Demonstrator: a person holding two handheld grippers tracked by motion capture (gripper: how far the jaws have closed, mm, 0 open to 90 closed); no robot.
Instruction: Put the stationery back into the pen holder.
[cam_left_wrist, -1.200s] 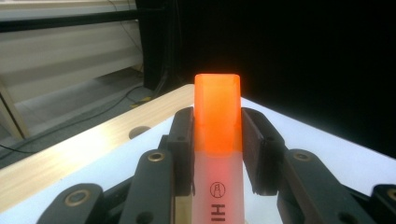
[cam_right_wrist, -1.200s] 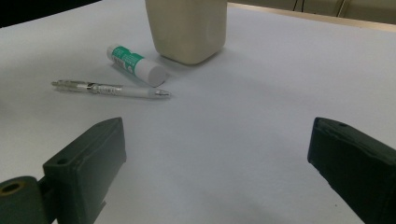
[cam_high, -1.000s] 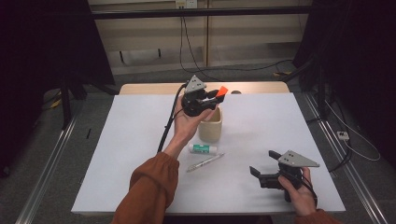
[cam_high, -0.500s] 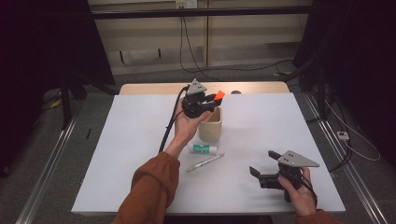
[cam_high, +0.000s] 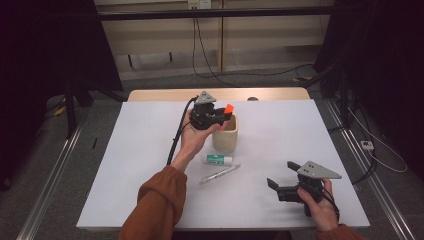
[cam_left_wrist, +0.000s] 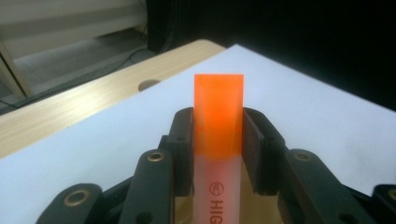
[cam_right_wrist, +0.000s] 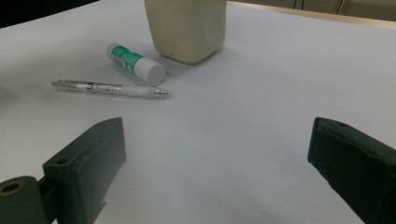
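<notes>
The left gripper (cam_high: 223, 114) was clamped on a highlighter (cam_left_wrist: 218, 135): a frosted white barrel with black letters and an orange cap sticking out past the jaws, just above the cup (cam_high: 226, 136). The right gripper (cam_high: 281, 176) stood wide open, holding nothing.

I'm working in what looks like a lab or recording room: a white-covered table (cam_high: 280, 150) stands between dark curtains (cam_high: 50, 60). Metal floor rails (cam_high: 55, 175) and loose cables (cam_high: 235, 70) run around it.
</notes>
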